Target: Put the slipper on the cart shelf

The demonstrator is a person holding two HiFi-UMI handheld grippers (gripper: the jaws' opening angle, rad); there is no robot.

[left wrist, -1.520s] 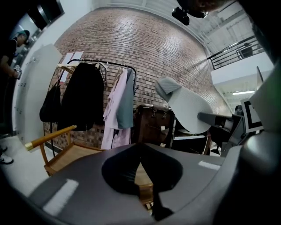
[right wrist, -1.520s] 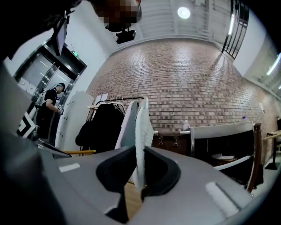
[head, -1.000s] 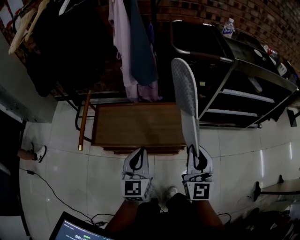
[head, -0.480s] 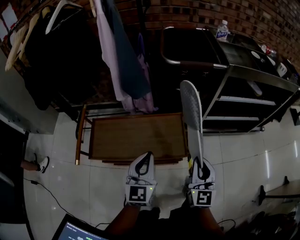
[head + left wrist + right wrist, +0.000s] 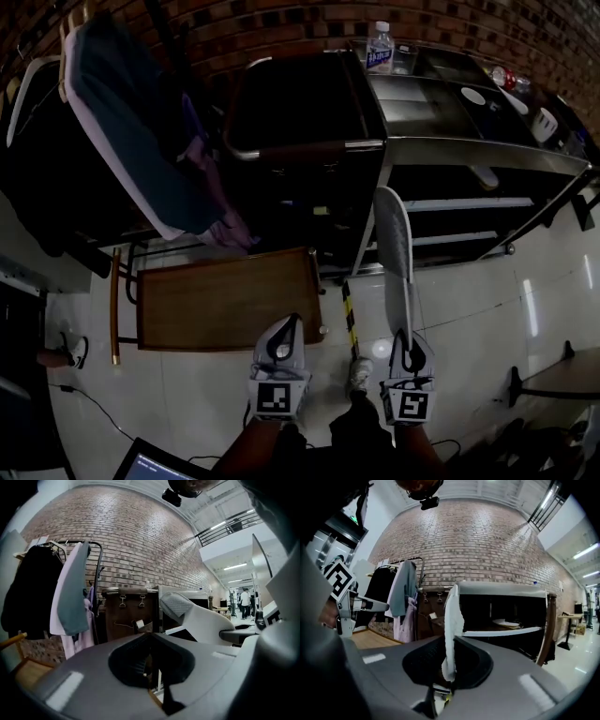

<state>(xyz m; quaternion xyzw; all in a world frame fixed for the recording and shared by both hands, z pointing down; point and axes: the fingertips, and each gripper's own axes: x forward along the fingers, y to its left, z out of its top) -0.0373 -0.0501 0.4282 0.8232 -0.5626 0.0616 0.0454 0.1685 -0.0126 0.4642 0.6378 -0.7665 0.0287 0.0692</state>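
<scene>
Right gripper (image 5: 409,342) pinches the heel of the pale grey flat slipper (image 5: 394,248), its length running straight ahead of the jaws, toe toward the dark metal cart (image 5: 469,148); left gripper (image 5: 285,325) alongside, jaws together, empty.

Left gripper (image 5: 150,635), jaws together — slipper (image 5: 176,604) beyond

Grey metal cart (image 5: 487,148): shelf fronts open. 1 shelf holds a pale flat object (image 5: 485,176), identity unclear. Dark brown cabinet (image 5: 300,103) obstructs leftward.
</scene>
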